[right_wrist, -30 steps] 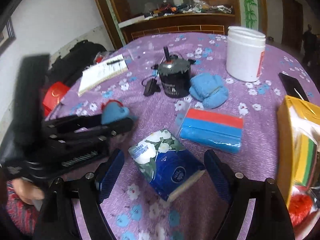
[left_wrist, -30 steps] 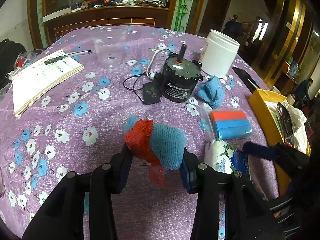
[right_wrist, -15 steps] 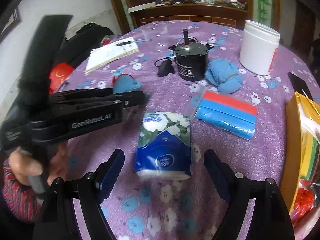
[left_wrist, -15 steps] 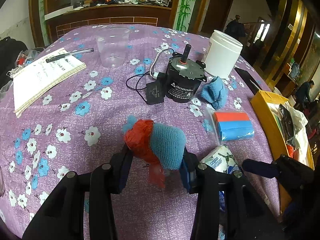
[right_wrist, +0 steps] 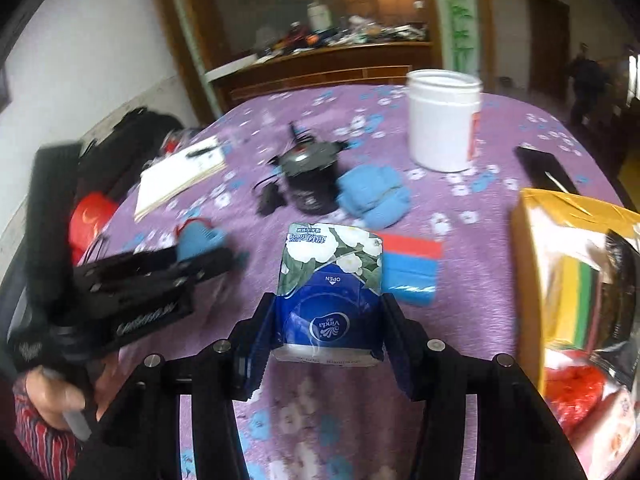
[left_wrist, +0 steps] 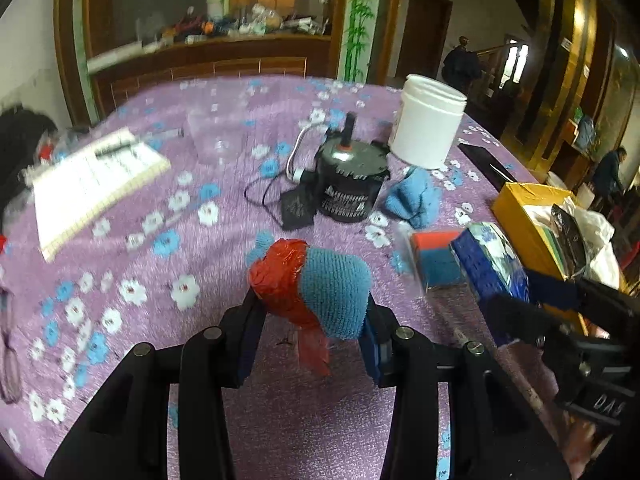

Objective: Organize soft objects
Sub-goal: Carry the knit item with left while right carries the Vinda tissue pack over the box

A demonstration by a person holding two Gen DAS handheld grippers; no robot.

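Left wrist view: a round worktop (left_wrist: 132,240) under a purple cloth printed with white and blue flowers, set in a room of dark wood panelling with a cluttered counter (left_wrist: 224,46) behind. The left gripper (left_wrist: 308,320) has its fingers pressed on a blue knitted bundle wrapped in red tape (left_wrist: 312,288), held above the cloth. Beyond it stand a black motor (left_wrist: 350,188) with its cable, a white plastic jar (left_wrist: 430,120), a blue cloth (left_wrist: 414,198), an open notebook (left_wrist: 96,180) and a clear cup (left_wrist: 218,136), blurred. At right, a yellow box (left_wrist: 520,208) sits at the worktop's edge. Right wrist view: the right gripper (right_wrist: 328,320), its fingers having just been closing, clamps a blue tissue pack (right_wrist: 330,280) by its sides, just above the cloth; the wrapper reads "Vinda" and "OPEN". Just behind it lies a red-and-blue sponge pack (right_wrist: 412,268). The gripper at left shows pale lettering, too blurred to read, and a hand (right_wrist: 52,396) in a striped sleeve grips its handle. The yellow box at right holds coloured items and a red mesh.
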